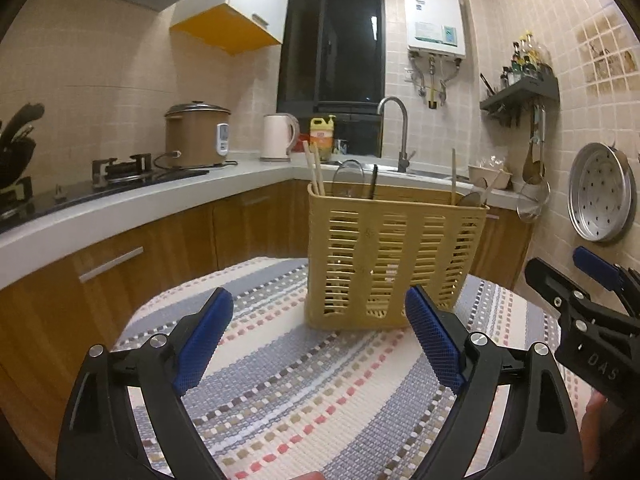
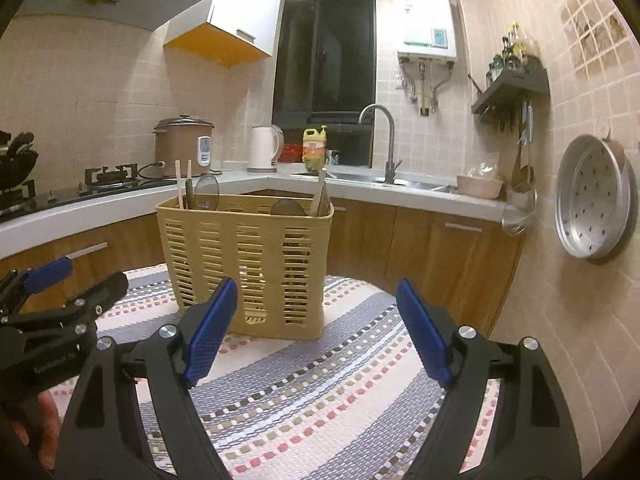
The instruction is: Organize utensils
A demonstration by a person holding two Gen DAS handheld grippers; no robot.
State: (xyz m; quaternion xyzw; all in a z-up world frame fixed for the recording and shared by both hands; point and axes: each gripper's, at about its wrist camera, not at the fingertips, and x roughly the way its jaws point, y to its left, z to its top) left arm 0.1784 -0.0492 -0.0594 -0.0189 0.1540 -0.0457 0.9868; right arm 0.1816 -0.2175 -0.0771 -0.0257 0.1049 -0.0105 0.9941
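Note:
A tan slotted utensil basket (image 1: 390,256) stands upright on a striped woven cloth (image 1: 300,392); it also shows in the right wrist view (image 2: 248,264). Wooden chopsticks (image 1: 314,172), a strainer (image 1: 347,178) and a dark handle (image 1: 373,182) stick out on its left, more utensils (image 1: 470,196) on its right. My left gripper (image 1: 318,308) is open and empty just in front of the basket. My right gripper (image 2: 316,300) is open and empty, in front of the basket's right end. Each gripper shows at the edge of the other's view (image 1: 560,280) (image 2: 80,284).
The cloth (image 2: 320,392) covers a small round table. Behind runs an L-shaped counter (image 1: 160,196) with a gas hob (image 1: 120,168), rice cooker (image 1: 198,134), kettle (image 1: 278,136), soap bottle (image 1: 322,136) and sink tap (image 1: 400,132). A steamer tray (image 1: 600,192) and ladles (image 1: 534,168) hang on the right wall.

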